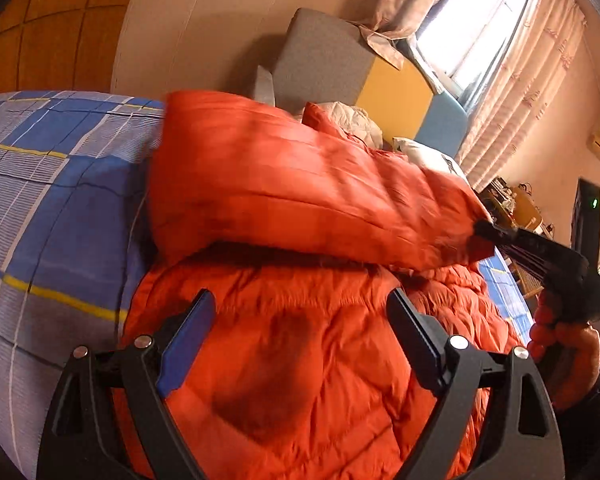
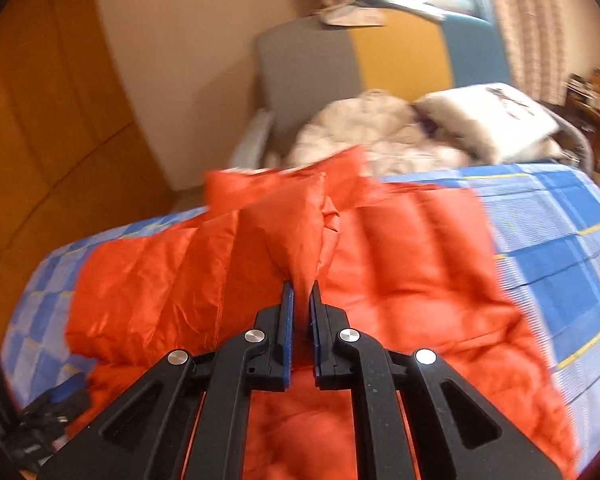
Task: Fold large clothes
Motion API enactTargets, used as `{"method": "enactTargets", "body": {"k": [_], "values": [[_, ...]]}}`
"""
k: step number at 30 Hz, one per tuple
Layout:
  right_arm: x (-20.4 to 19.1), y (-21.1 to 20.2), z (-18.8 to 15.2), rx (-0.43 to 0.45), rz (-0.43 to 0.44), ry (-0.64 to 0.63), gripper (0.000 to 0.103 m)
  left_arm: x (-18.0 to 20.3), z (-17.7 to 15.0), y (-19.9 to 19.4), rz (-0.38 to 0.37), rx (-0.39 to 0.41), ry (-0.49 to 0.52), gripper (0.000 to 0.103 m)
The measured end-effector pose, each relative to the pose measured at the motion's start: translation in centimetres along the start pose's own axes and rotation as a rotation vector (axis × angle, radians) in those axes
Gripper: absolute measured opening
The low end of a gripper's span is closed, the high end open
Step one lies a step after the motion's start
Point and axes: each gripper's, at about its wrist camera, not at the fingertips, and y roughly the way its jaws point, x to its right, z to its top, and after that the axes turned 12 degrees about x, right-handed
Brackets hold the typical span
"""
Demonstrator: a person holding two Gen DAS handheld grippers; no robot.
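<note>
Both grippers over orange jacket; right gripper pinches it; left gripper wide

An orange down jacket covers the middle of the bed, leaving bare checked sheet free on both sides of it. One quilted panel, pinched between the closed pads of the right tool, is raised off the rest and hangs across the space ahead of the left tool, whose fingers stand wide apart above the jacket's lower part with nothing between them. At the far end a white padded garment and a pillow crowd the space before the headboard. A wooden wardrobe walls the bed's left side.
</note>
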Motion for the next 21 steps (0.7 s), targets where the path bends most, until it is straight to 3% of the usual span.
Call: {"method": "enactTargets", "body": {"k": [6, 11, 18, 21], "values": [[6.0, 2.4, 0.5, -0.025, -0.176, 0.053, 0.007, -0.4, 1.2, 1.6, 0.038, 0.012, -0.030, 0.084], [8.4, 3.6, -0.5, -0.074, -0.256, 0.053, 0.007, -0.5, 2.3, 2.6, 0.061, 0.017, -0.043, 0.081], [7.7, 1.9, -0.1, -0.034, -0.296, -0.003, 0.007, -0.3, 3.9, 3.7, 0.057, 0.044, -0.043, 0.081], [7.0, 0.7, 0.7, 0.016, -0.253, 0.018, 0.008, -0.2, 4.6, 4.2, 0.061, 0.053, -0.033, 0.081]]}}
